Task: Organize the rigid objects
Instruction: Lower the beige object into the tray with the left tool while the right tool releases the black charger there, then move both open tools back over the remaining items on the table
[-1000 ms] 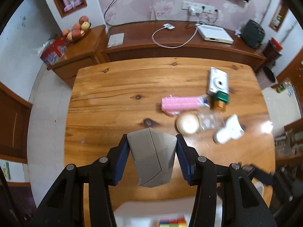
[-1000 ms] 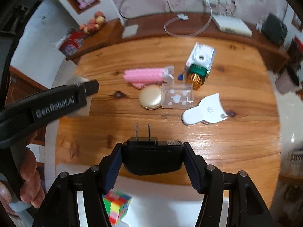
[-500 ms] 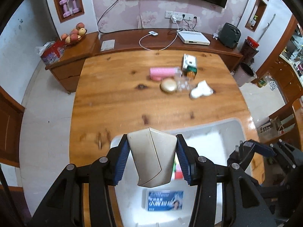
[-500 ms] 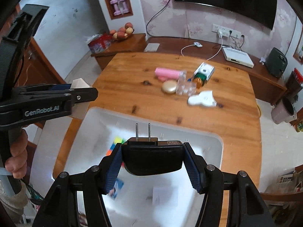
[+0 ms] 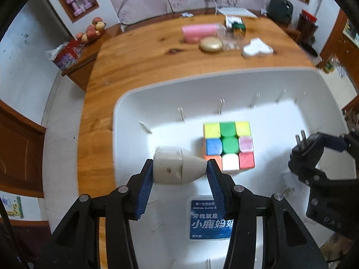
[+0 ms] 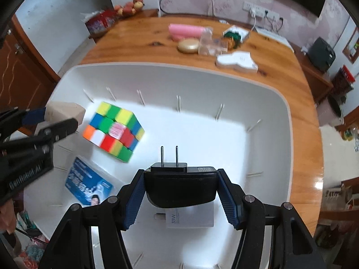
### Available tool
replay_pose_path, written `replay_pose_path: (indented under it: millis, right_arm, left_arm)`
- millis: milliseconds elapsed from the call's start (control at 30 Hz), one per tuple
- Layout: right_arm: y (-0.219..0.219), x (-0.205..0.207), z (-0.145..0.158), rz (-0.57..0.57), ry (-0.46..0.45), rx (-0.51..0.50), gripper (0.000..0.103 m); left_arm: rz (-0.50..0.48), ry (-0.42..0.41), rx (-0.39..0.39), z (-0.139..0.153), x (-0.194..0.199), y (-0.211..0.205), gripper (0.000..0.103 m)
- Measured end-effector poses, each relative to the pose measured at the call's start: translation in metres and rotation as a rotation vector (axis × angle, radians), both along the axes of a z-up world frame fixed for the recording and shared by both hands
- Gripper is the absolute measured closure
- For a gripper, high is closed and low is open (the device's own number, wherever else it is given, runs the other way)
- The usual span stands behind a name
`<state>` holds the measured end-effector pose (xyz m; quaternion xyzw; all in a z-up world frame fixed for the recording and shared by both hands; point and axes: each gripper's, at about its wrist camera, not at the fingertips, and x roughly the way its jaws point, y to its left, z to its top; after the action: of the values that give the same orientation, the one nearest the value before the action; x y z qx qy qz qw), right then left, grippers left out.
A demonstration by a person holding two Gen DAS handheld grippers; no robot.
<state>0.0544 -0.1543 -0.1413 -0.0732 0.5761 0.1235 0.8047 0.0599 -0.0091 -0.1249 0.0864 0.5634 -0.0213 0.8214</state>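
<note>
- Beige plastic fills the left wrist view: the left gripper (image 5: 179, 172) is clamped across a pale wedge-shaped object (image 5: 178, 169), blue pads pressed on both sides, held above the near-left floor of the white bin (image 5: 125, 103).
- Just beyond that object sits a Rubik's cube (image 5: 228, 145), and nearer the camera a blue dental floss box (image 5: 207, 219) lies flat on the bin floor.
- At the right edge of this view, the right gripper (image 5: 314, 154) shows side-on, gripping a black plug adapter (image 5: 304, 152) with its prongs up.
- Left on the wooden table (image 5: 143, 51) behind the bin: a pink roll (image 5: 198, 32), a gold compact (image 5: 211, 44), a clear box (image 5: 231, 40) and a white flat piece (image 5: 257, 49).
- From the right wrist view, the right gripper (image 6: 180, 190) is closed around the adapter (image 6: 179, 188), over open bin floor with a white charger block (image 6: 190, 218) lying right beneath.
- The left gripper (image 6: 56, 121) enters at the left with its beige load, close to the cube (image 6: 113, 129).
- To place well, I judge each load should go down onto bare floor: the beige piece short of the cube, not on the floss box (image 6: 88, 182); the adapter shifted off the white block toward the empty right side. Lower close to the floor before letting go, since hard plastic would bounce or skid.
</note>
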Motion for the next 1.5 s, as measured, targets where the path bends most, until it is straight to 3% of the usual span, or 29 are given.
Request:
replay_pose_path:
  millis: [200,433,633,833,1300,1500]
  right_arm:
    - [-0.001,0.005,-0.019,-0.002,0.040,-0.030,0.040]
    - [-0.003,0.008,-0.020,-0.020,0.033,-0.023,0.038]
    - [-0.007,0.007,-0.020,-0.038,0.013,-0.006,0.034]
    - [-0.013,0.007,-0.022,-0.063,0.021,0.020,0.034]
    - [-0.014,0.006,-0.021,-0.063,0.017,0.029,0.034]
    - [-0.014,0.005,-0.019,-0.065,0.007,0.030,0.033]
  left_arm:
    - [-0.022,-0.036,0.009,-0.003,0.004,-0.009,0.052]
    - [-0.020,-0.066,-0.060,-0.004,0.013,-0.014,0.052]
    - [0.006,-0.111,-0.028,-0.003,0.012,-0.012,0.050]
    - [0.029,-0.083,-0.026,-0.011,0.012,-0.004,0.050]
    - [0.034,-0.062,0.004,-0.017,0.004,-0.001,0.020]
    - [0.036,-0.073,-0.024,-0.008,0.003,0.000,0.019]
